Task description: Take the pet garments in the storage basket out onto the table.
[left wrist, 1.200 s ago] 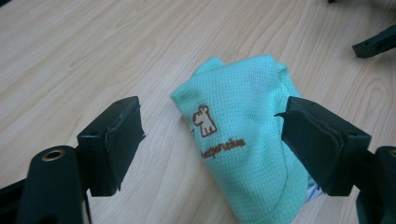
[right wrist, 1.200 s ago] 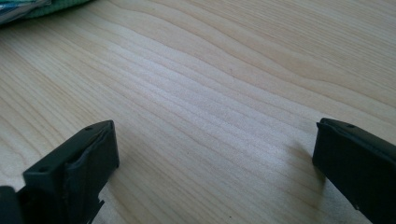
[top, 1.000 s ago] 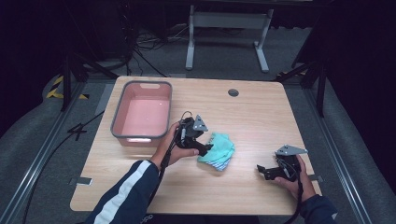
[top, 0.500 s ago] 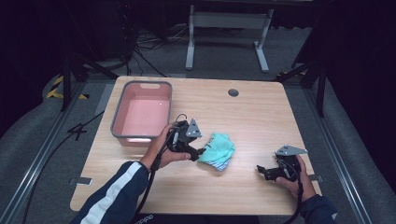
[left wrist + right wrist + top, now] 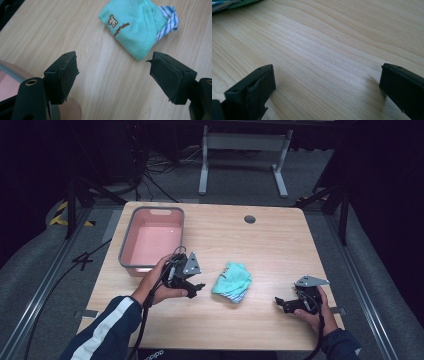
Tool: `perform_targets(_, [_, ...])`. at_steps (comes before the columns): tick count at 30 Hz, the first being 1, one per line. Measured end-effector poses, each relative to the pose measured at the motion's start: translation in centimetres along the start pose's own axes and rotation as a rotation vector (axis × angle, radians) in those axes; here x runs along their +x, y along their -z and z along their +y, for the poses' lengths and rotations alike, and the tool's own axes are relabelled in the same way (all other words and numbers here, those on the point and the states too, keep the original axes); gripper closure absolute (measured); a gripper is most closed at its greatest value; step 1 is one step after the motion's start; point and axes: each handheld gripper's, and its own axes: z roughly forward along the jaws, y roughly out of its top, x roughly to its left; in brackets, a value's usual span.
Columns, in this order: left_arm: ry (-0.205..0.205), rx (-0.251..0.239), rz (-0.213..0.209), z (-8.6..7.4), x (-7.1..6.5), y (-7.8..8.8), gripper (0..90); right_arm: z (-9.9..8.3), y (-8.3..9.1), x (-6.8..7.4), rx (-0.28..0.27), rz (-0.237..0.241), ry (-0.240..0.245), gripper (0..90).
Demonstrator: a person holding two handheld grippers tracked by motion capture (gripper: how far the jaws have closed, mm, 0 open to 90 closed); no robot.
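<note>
Near the middle of the wooden counter [image 5: 270, 240], between the two grippers: a small folded cloth [image 5: 231, 281], mint-green knit with a brown printed logo on top and a blue-and-white striped layer peeking out along one edge. Soft and light by the look of it, a loose bundle, not a stiff block; likely to sag, unfold or trail a layer if pinched by one thin edge. Not fragile, not slippery, the knit texture probably giving the pads fair grip. Best taken, as a judgement, across the thick folded body, pinching all layers together, or at the rounded fold nearest the left gripper [image 5: 192, 286], not at the striped fringe, which could slide out on its own. Left gripper just beside the cloth, apart from it, jaws spread wide and empty, pointed toward the bundle across bare wood. Right gripper [image 5: 284, 302] lower on the counter, well apart from the cloth, jaws likewise wide with nothing between them, resting close to the surface. Pink tub [image 5: 131, 251] with grey rim at the far left of the counter, empty inside, beside the left hand [image 5: 159, 285].
</note>
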Motion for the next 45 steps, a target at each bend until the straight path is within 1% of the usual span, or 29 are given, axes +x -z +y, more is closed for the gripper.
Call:
perform_targets(2, [-0.01,0.0,0.0,-0.3,-0.1,0.5,22.5,0.0,0.0,0.0,-0.001,0.0,0.001,0.6])
perform_targets(3, [-0.011,-0.001,0.008,-0.6,-0.1,0.7,22.5,0.0,0.0,0.0,0.0,0.0,0.0,0.6])
perform_targets(4, [-0.011,-0.001,0.008,-0.6,-0.1,0.7,22.5,0.0,0.0,0.0,0.0,0.0,0.0,0.6])
perform_targets(6, [-0.009,0.002,0.005,-1.2,-0.3,1.0,22.5,0.0,0.0,0.0,0.0,0.0,0.0,0.5])
perform_targets(7, [-0.019,0.011,0.009,-1.5,-0.4,1.0,22.6,0.0,0.0,0.0,0.0,0.0,0.0,0.6])
perform_targets(10, [-0.016,0.015,0.013,-2.3,-0.6,1.1,22.3,0.0,0.0,0.0,0.0,-0.001,0.0,0.6])
perform_targets(11, [-0.024,0.02,0.022,-2.6,-0.7,1.1,22.2,0.0,0.0,0.0,0.0,-0.001,-0.001,0.5])
perform_targets(13, [-0.032,0.027,0.025,-3.1,-0.7,1.3,21.9,0.0,0.0,0.0,0.0,-0.001,0.0,0.5])
perform_targets(17, [-0.019,0.021,0.023,-4.2,-0.7,1.5,22.7,0.0,0.0,0.0,0.0,-0.001,-0.001,0.6])
perform_targets(19, [-0.031,0.029,0.027,-4.7,-0.8,1.6,22.3,0.0,0.0,0.0,0.0,-0.002,-0.001,0.6])
perform_targets(20, [-0.034,0.044,0.025,-5.2,-0.9,1.6,22.1,0.0,0.0,0.0,0.0,-0.002,-0.001,0.5])
perform_targets(21, [-0.034,0.044,0.025,-5.2,-0.9,1.6,22.1,0.0,0.0,0.0,0.0,-0.002,-0.001,0.6])
perform_targets(22, [-0.033,0.046,0.02,-5.8,-0.9,1.7,21.9,0.0,0.0,0.0,0.0,-0.002,-0.001,0.5])
perform_targets(24, [-0.023,0.051,0.016,-6.4,-0.9,1.7,21.8,0.0,0.0,0.0,0.0,-0.002,-0.001,0.5])
perform_targets(25, [-0.025,0.053,0.014,-6.8,-0.9,1.7,22.0,0.0,0.0,0.0,0.0,-0.002,-0.001,0.6])
perform_targets(26, [-0.025,0.053,0.014,-6.8,-0.9,1.7,21.9,0.0,0.0,0.0,0.0,-0.002,-0.001,0.6])
perform_targets(27, [-0.019,0.062,0.017,-7.1,-1.0,1.7,21.9,0.0,0.0,0.0,0.0,-0.002,-0.001,0.5])
perform_targets(30, [-0.029,0.086,0.03,-8.1,-1.2,1.7,21.4,0.0,0.0,0.0,0.0,-0.002,-0.001,0.5])
perform_targets(31, [-0.026,0.088,0.032,-8.3,-1.2,1.7,21.2,0.0,0.0,0.0,0.0,-0.002,-0.001,0.6])
perform_targets(33, [-0.008,0.088,0.022,-9.1,-1.2,1.7,21.0,0.0,0.0,0.0,0.0,-0.002,-0.001,0.6])
perform_targets(35, [-0.011,0.096,0.032,-9.8,-1.1,1.8,19.9,0.0,0.0,0.0,0.0,-0.002,-0.001,0.6])
perform_targets(36, [0.001,0.097,0.032,-10.2,-1.0,1.8,19.9,0.0,0.0,0.0,0.0,-0.002,-0.001,0.5])
perform_targets(38, [0.02,0.103,0.02,-11.1,-0.8,1.8,19.8,0.0,0.0,0.0,0.0,-0.002,-0.002,0.6])
perform_targets(41, [0.024,0.119,0.016,-12.4,-0.5,1.7,19.7,0.0,0.0,0.0,-0.001,-0.002,-0.002,0.6])
perform_targets(45, [0.047,0.123,0.005,-14.0,-0.5,1.6,19.0,0.0,0.0,0.0,-0.001,-0.002,-0.002,0.6])
